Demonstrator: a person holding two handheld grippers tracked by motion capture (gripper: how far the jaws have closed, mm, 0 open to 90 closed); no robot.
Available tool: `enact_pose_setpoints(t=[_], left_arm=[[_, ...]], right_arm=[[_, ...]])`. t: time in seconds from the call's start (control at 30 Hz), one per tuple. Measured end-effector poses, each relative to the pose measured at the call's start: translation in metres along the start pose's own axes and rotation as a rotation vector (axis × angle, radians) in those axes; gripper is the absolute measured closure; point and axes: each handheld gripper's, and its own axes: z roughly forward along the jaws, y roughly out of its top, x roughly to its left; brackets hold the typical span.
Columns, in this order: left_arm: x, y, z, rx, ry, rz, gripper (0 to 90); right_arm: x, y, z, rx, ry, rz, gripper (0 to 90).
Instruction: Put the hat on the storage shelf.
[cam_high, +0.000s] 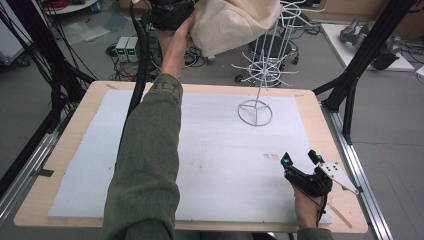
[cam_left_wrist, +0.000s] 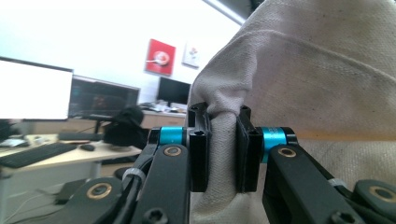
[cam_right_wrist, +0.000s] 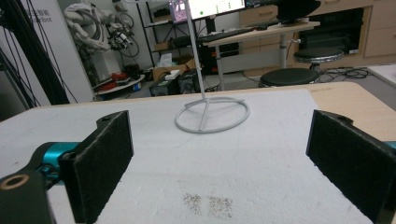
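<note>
Your left gripper (cam_left_wrist: 222, 149) is clamped on a fold of the cream cloth bag (cam_left_wrist: 308, 88), and the pads squeeze the fabric into a tight vertical pleat between them. The cloth is a coarse, undyed canvas with a visible weave; above the pinch it balloons out in a rounded bulge, with soft creases fanning from the jaws and a stitched seam line running level across its lower part. In the high view you hold the cloth bag (cam_high: 235, 22) up beyond the far edge of the table (cam_high: 310, 107), with your left arm stretched forward in an olive sleeve (cam_high: 150, 165). The fabric hangs just beside the upper tiers of the white wire rack (cam_high: 262, 65), and it overlaps the rack's top in that view; whether cloth and wire touch, you cannot tell from here.

The wire rack stands on the pale mat (cam_high: 215, 150) by a ring-shaped base, a thin stem rising to spoked tiers of short prongs.

Your right gripper (cam_high: 301, 161) rests low on the near right part of the mat, well apart from the bag. Its jaws stand wide apart with nothing between them, and in the right gripper view they frame the rack's ring base (cam_right_wrist: 212, 116) farther up the mat, with a faint grey smudge (cam_right_wrist: 208, 204) on the mat near the pads
</note>
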Motion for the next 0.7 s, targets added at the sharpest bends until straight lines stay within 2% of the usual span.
enact_pose_setpoints(t=[0.13,0.2,0.3,0.43,0.6,0.7], left_arm=[[0.000,-0.005,0.005,0.013,0.073,-0.009,78.8],[0.000,-0.008,0.007,0.012,0.092,-0.023,78.8],[0.000,-0.012,0.011,0.007,0.099,-0.040,78.8],[0.001,-0.017,0.015,0.021,0.118,-0.026,78.7],[0.003,-0.025,0.021,0.027,0.102,-0.045,78.7],[0.004,-0.032,0.024,0.057,0.096,-0.031,78.5]], right_arm=[[0.000,0.000,0.000,-0.003,-0.004,-0.001,6.2],[0.000,0.000,0.000,-0.003,-0.003,-0.001,6.2],[0.001,0.000,0.000,-0.004,-0.002,-0.006,6.2],[0.000,0.000,-0.001,-0.008,-0.001,-0.011,6.2],[0.001,-0.001,0.000,-0.011,0.001,-0.026,6.2],[0.004,-0.001,0.001,-0.007,0.012,-0.038,6.2]])
